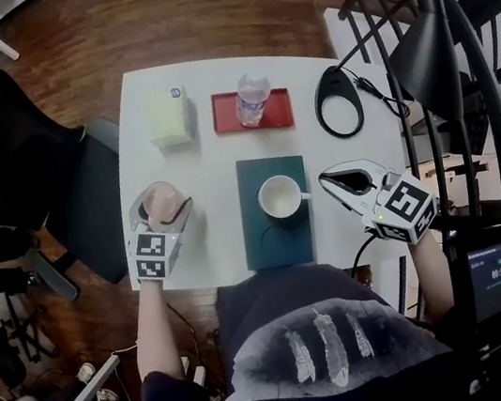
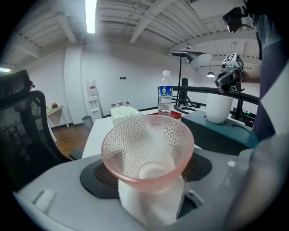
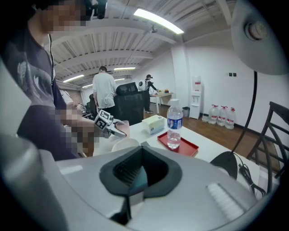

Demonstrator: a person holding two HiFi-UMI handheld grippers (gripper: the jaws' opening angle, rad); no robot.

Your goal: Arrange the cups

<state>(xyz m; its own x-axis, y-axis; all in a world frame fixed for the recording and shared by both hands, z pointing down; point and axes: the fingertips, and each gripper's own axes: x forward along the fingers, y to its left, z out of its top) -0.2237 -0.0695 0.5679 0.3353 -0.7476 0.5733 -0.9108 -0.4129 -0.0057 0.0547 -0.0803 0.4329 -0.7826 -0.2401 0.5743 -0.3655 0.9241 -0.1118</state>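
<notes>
The pink glass cup [image 2: 146,151] sits between the two pads of my left tongs [image 1: 171,212], which have closed in on its narrow lower part from either side, about halfway shut, with the flared rim standing clear above them. Its mouth opens upward and a little back toward me, so I judge its axis to be close to upright. I cannot tell whether its foot rests on the tabletop [image 1: 215,158] or hangs just above it. It is at the tabletop's left edge, on my side. The place I judge it has to go lies to its right. There the white cup [image 1: 280,196] stands mouth up on the dark green mat [image 1: 279,238] in the middle, with a bare strip of tabletop between the two cups. So my coming move is a sideways carry to the right, keeping the cup's axis upright, and my left hand is the one that has it. My right tongs [image 1: 334,177] are fully shut on nothing. They lie just beside the white cup on its far side, where its handle points, and are much nearer to it than my left. Beyond the mat, well apart from both cups, stand a red tray [image 1: 227,115] with a water bottle [image 1: 253,99] and a tissue box [image 1: 170,115].
</notes>
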